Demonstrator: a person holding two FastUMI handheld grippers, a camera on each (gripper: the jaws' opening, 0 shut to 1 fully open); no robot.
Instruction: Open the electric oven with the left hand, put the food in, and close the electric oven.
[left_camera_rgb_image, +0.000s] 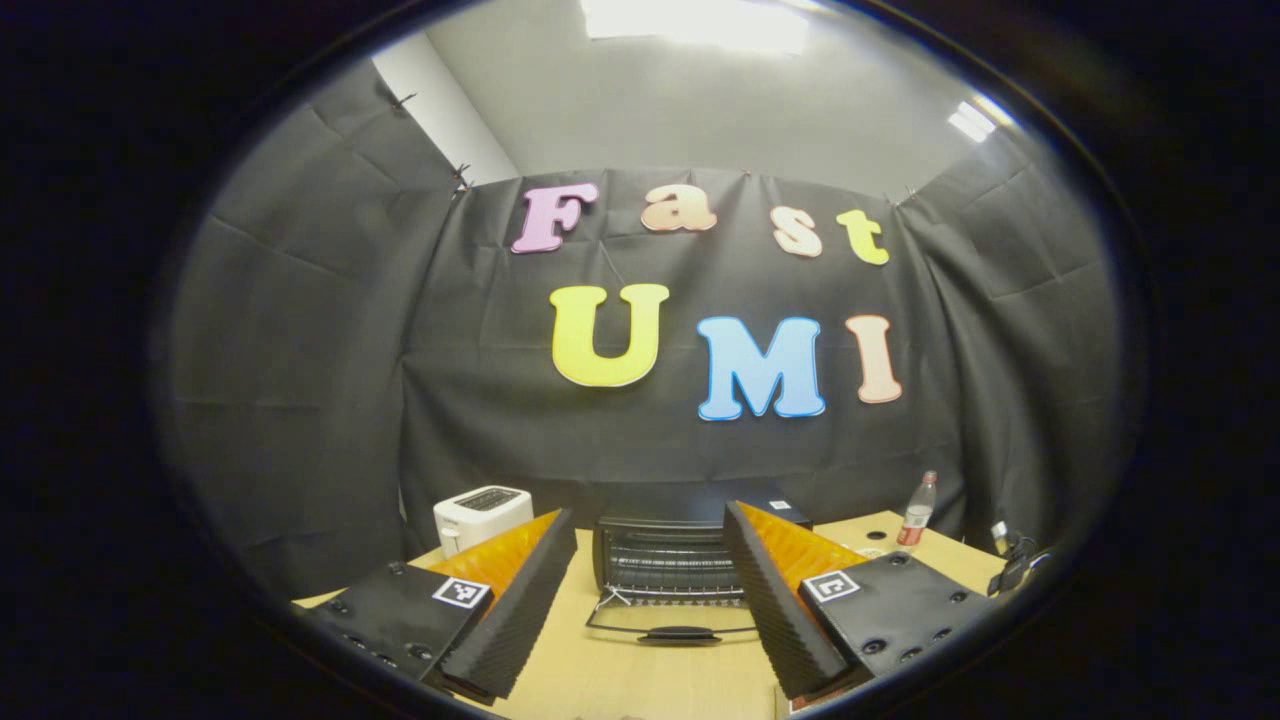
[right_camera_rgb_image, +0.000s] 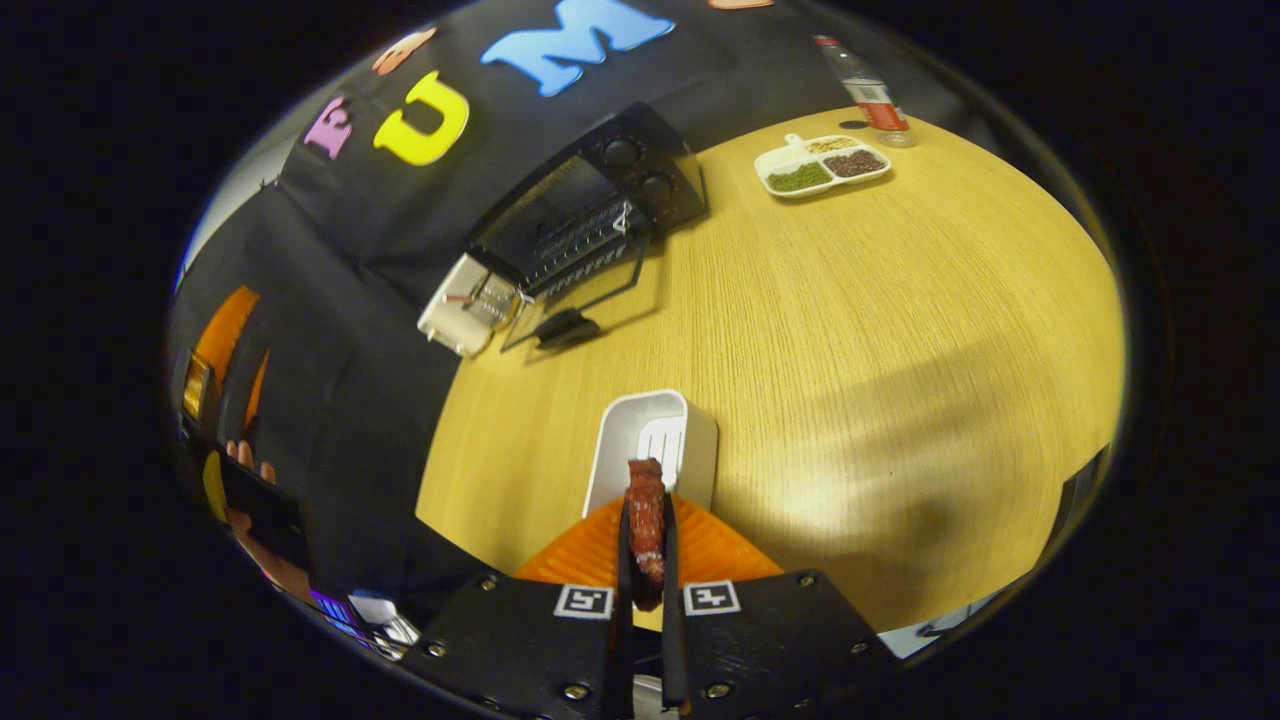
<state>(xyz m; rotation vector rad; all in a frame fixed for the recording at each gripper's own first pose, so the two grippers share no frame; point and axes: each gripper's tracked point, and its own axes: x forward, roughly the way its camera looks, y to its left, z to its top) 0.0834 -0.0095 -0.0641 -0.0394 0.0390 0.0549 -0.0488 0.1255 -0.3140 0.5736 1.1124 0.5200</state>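
Right claw (right_camera_rgb_image: 645, 545) clenched on a reddish-brown strip of meat (right_camera_rgb_image: 646, 520), above a white rectangular plastic tray (right_camera_rgb_image: 655, 435); left claw (left_camera_rgb_image: 650, 590) released.
The black electric oven (left_camera_rgb_image: 665, 555) stood on the light wooden table (right_camera_rgb_image: 850, 300) with its glass door (left_camera_rgb_image: 680, 625) folded down, directly ahead of the left claw's spread fingers. A white toaster (left_camera_rgb_image: 480, 515) stood just beside it; a white divided dish of beans (right_camera_rgb_image: 822, 165) and a clear plastic bottle (left_camera_rgb_image: 917, 512) stood well apart, with bare table between meat and oven.
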